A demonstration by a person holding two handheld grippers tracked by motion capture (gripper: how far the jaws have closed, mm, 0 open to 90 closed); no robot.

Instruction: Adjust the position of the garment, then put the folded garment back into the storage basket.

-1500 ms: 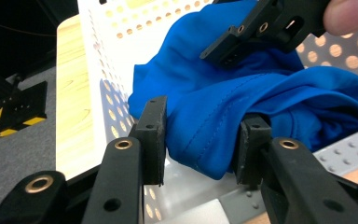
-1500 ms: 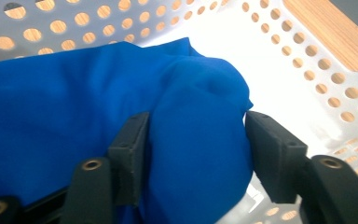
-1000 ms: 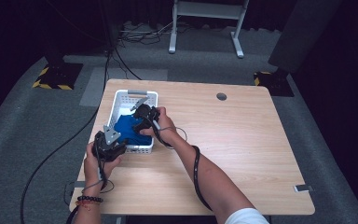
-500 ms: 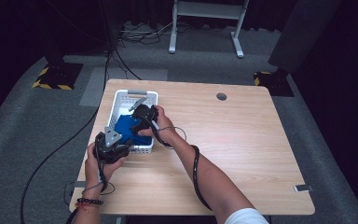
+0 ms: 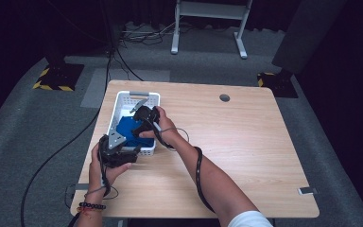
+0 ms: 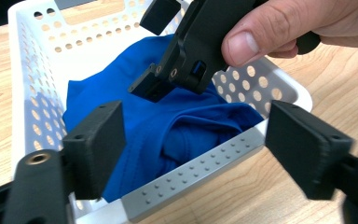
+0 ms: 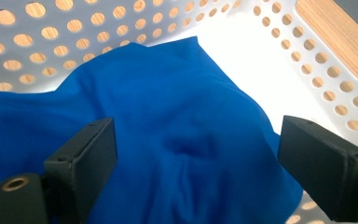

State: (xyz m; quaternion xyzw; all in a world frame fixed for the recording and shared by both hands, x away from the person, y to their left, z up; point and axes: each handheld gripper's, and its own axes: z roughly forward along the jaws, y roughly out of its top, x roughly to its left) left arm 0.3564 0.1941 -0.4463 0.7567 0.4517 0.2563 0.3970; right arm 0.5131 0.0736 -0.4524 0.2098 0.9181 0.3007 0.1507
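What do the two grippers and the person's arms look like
Both grippers are matte black. The left gripper carries a grey three-cornered plate on top; its jaws end in flat, squarish pads with small screw holes. The right gripper has like pads and trails a black cable along the forearm. The forearms are bare; the left wrist wears dark beaded bracelets, and a white sleeve shows at the right arm.

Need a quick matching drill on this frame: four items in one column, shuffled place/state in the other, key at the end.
1. blue cloth
2. white perforated plastic basket
3. left gripper
4. right gripper

A. open, at the basket's near rim
B. open, over the cloth inside the basket
C. crumpled inside the basket
D. on the light wooden table, at its left side

Pairs: 1-C, 2-D, 3-A, 4-B
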